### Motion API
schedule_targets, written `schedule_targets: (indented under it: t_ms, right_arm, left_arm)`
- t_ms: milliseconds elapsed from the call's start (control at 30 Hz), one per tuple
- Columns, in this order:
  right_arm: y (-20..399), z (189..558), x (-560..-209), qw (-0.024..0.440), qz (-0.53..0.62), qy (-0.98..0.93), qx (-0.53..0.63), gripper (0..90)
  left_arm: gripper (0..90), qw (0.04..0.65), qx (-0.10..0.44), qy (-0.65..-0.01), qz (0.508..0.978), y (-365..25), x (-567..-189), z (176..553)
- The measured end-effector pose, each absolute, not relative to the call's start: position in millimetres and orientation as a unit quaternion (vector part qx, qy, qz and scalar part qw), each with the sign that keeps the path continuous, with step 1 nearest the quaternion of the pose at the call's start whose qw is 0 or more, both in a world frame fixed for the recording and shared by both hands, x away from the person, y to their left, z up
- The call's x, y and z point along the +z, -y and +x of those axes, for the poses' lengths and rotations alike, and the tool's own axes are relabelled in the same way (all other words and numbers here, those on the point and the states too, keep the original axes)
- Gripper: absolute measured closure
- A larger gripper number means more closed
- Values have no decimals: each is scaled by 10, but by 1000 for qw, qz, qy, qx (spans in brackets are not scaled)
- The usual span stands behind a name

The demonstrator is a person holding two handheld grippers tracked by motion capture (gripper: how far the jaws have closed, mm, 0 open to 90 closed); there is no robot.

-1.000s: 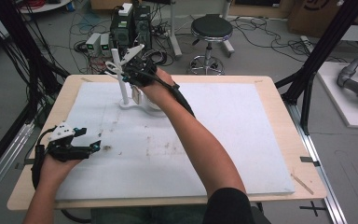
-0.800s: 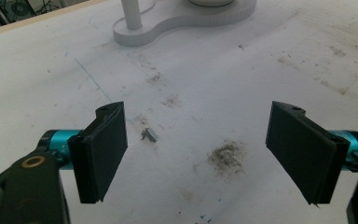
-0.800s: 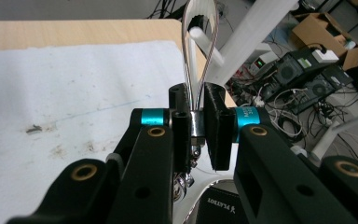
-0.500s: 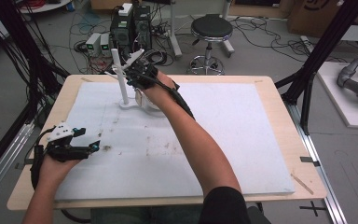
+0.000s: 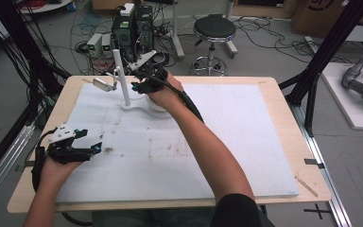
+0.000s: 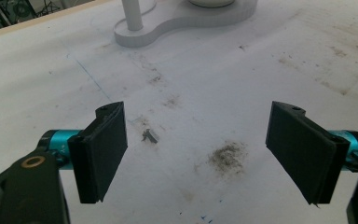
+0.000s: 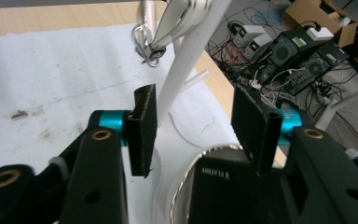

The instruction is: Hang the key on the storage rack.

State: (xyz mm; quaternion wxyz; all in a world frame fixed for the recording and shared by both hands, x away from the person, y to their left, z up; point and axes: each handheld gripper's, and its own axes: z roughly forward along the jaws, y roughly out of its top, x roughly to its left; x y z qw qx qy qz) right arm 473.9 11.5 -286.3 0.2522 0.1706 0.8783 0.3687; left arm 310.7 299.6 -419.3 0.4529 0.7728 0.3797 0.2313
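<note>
A white stand rises at the table's far left, with a thin upright post [image 5: 118, 75] on a flat base [image 5: 134, 106]. A small silvery metal piece [image 5: 103, 84] hangs from a side arm of the post; the right gripper view shows it as a metal loop [image 7: 148, 49] under a white clip. My right gripper [image 5: 137, 84] is beside the post. Its jaws have just been opening and stand apart [image 7: 196, 126] with nothing between the pads; the post [image 7: 186, 60] runs behind them. My left gripper [image 5: 96, 149] rests open over the mat, nothing between its jaws [image 6: 196, 154].
A white mat [image 5: 246, 142] with dirt smudges [image 6: 226, 156] covers most of the wooden table [image 5: 307, 156]. A round shiny-rimmed dish [image 7: 214, 154] sits on the stand's base under my right gripper. Computers, cables and a stool [image 5: 213, 28] stand on the floor beyond the table.
The right gripper's jaws have opened next to the post, and the silvery piece now hangs free of them to the post's left. The left hand has stayed in place.
</note>
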Motion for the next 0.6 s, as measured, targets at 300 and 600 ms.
schedule_targets:
  t_ms: [300, 600]
  right_arm:
    - [290, 4588, -2918, 253, 196, -870, 375, 420]
    - [747, 4439, -2960, 210, 255, -870, 366, 322]
  left_arm:
    - [205, 458, 226, -371, 776, -2915, -4182, 3175]
    - [205, 458, 217, -356, 785, -2788, -4181, 3295]
